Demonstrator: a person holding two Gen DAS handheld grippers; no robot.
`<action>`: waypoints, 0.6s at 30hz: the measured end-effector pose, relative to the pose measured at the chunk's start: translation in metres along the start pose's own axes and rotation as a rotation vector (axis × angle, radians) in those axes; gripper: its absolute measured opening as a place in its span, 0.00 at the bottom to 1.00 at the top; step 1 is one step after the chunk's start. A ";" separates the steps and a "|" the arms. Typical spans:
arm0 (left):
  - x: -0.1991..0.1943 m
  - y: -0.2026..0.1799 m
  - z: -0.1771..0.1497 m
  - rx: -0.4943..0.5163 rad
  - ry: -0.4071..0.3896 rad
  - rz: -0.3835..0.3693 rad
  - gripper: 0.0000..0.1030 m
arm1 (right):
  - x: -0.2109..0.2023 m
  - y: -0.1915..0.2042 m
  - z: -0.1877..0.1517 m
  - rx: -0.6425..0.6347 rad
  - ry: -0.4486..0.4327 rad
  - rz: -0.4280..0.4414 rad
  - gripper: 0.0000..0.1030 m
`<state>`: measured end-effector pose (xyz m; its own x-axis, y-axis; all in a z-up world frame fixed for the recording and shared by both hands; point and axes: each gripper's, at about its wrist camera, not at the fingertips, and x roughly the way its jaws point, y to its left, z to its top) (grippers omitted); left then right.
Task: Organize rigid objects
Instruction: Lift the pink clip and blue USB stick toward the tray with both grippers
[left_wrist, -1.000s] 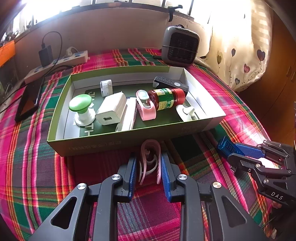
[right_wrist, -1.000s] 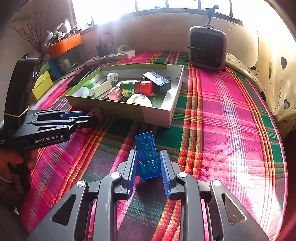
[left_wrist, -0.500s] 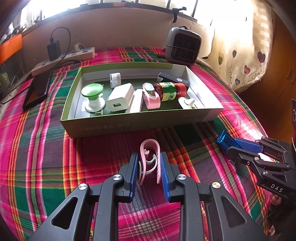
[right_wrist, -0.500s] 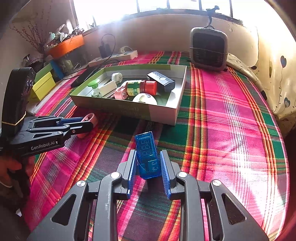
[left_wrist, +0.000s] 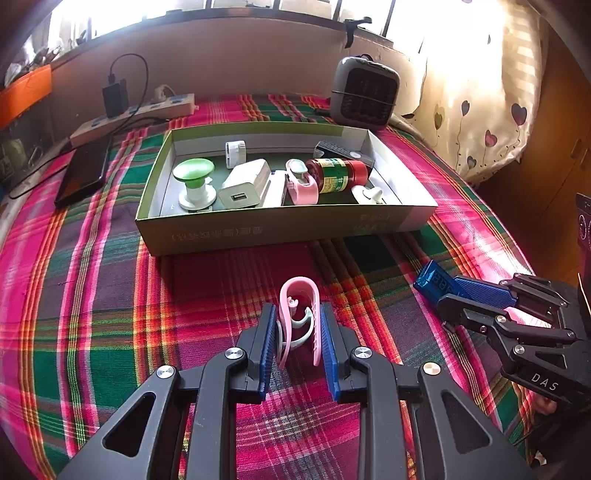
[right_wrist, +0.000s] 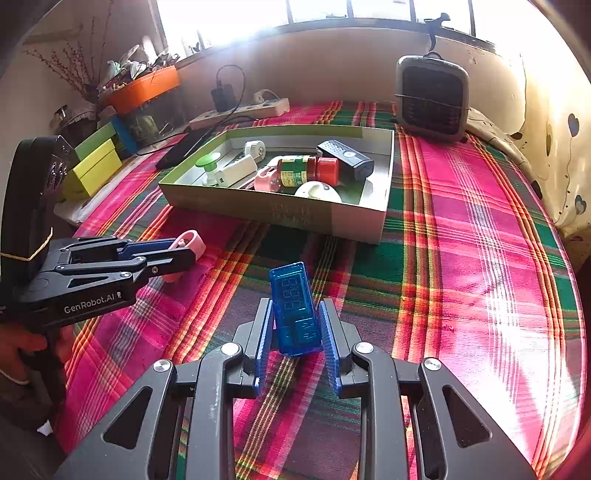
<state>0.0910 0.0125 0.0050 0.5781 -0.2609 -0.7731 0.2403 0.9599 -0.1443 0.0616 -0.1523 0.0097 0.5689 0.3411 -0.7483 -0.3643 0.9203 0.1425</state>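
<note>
Two ribbed fingers (left_wrist: 272, 334) pinch curved pink clip (left_wrist: 299, 317).

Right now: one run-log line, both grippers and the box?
left gripper: shut on pink clip | right gripper: shut on blue USB meter | box: ahead, holds other items | both items outside box

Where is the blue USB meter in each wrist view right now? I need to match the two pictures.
Left wrist: blue USB meter at right, poking from the right gripper.
Right wrist: bottom centre, clamped between the fingers.
Shared landmark: green box behind it.
</note>
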 end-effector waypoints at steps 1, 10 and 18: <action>-0.001 0.000 -0.001 -0.001 -0.001 0.000 0.22 | 0.000 0.001 0.000 0.001 0.001 0.000 0.26; -0.013 -0.003 0.001 0.007 -0.027 -0.001 0.22 | -0.006 0.010 0.001 -0.006 -0.019 0.008 0.26; -0.021 -0.001 0.004 0.004 -0.045 -0.001 0.22 | -0.008 0.016 0.006 -0.005 -0.031 0.015 0.26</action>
<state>0.0818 0.0166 0.0242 0.6125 -0.2666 -0.7441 0.2441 0.9592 -0.1427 0.0557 -0.1394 0.0223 0.5855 0.3611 -0.7258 -0.3770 0.9139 0.1506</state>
